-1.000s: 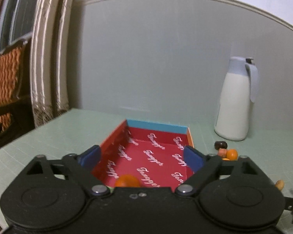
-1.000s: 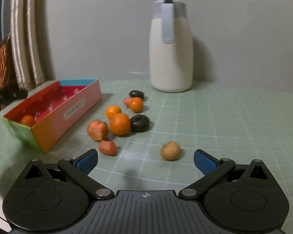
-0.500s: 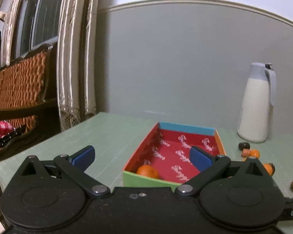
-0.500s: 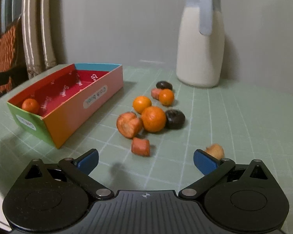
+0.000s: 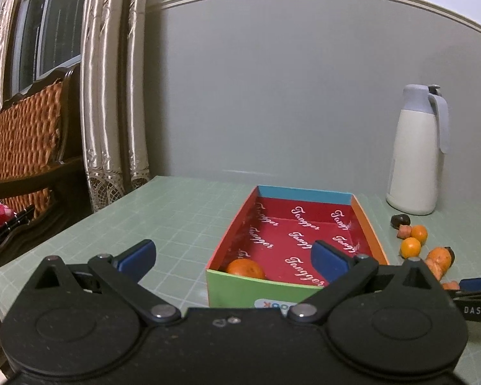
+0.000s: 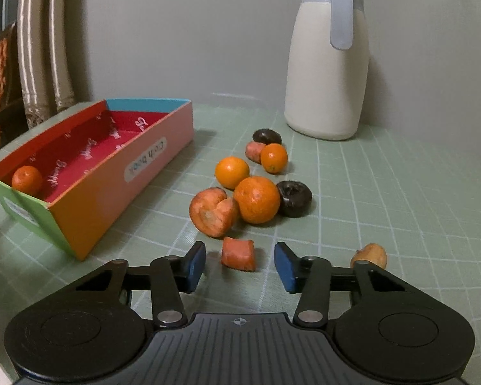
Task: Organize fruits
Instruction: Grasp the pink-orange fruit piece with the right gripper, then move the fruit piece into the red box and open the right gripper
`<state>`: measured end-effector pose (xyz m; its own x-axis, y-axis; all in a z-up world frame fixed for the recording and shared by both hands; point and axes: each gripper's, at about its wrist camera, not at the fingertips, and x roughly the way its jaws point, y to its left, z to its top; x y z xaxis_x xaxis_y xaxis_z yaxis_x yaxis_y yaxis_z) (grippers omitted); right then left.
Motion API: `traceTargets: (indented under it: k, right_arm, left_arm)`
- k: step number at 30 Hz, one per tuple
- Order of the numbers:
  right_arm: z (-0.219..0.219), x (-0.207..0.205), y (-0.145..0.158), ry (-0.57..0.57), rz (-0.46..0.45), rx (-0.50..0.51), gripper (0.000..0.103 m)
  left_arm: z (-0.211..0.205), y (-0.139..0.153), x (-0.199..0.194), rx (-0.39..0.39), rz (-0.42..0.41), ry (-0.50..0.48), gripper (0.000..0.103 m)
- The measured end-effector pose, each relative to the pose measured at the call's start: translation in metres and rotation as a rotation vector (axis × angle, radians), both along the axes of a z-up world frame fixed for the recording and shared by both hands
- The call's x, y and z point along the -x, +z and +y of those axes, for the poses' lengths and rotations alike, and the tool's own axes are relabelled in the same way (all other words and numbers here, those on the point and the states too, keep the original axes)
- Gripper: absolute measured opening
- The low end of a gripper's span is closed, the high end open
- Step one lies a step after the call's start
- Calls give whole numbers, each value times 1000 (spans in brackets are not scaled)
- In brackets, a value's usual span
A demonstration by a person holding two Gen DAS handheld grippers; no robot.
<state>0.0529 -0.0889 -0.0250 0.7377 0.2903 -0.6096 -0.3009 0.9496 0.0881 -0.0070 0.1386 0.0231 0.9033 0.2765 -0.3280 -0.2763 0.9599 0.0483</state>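
A colourful cardboard box [image 5: 365, 227] [image 6: 93, 199] with a red inside lies on the green mat and holds one orange [image 5: 245, 269] [image 6: 26, 179] at its near end. My left gripper [image 5: 233, 255] is open and empty, held back from the box's near end. My right gripper [image 6: 239, 264] is open, its jaws on either side of a small carrot piece [image 6: 239, 253] without touching it. Beyond lie a big carrot chunk [image 6: 213, 210], three oranges [image 6: 256, 199] [image 6: 232, 172] [image 6: 274, 158], two dark fruits [image 6: 294, 198] [image 6: 266, 135] and a brown fruit [image 6: 370, 255].
A white jug [image 6: 328, 64] [image 5: 415, 154] with a grey lid stands at the back by the wall. Curtains [image 5: 112, 96] and a wicker bench [image 5: 19, 141] are off the table's left edge. Another carrot piece [image 6: 255, 150] lies near the far oranges.
My left gripper has drawn back from the box, leaving the orange inside. My right gripper has moved forward and left to the small carrot piece and its jaws have narrowed.
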Motion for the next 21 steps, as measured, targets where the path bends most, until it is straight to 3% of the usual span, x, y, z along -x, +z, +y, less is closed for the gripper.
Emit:
traceTargets:
  k: [1,2,8,15,21]
  right_arm:
    - [-1,0,0,3,1,-8,36]
    - [-1,0,1,0,-2,-3,23]
    - [-1,8,10,7,-29,-38,23]
    - [26,40,46,106,-218,-117,23]
    - [60,51,56,193,-281,-160,23]
  left_arm:
    - [0,0,0,2,1,-3,97]
    - [1,-1,-1,3,3,-2,97]
    - [3,0,0,0,1,11,97]
    - [11,-1,3,11,9,30,97]
    - [31,-1,8,127,12,64,97]
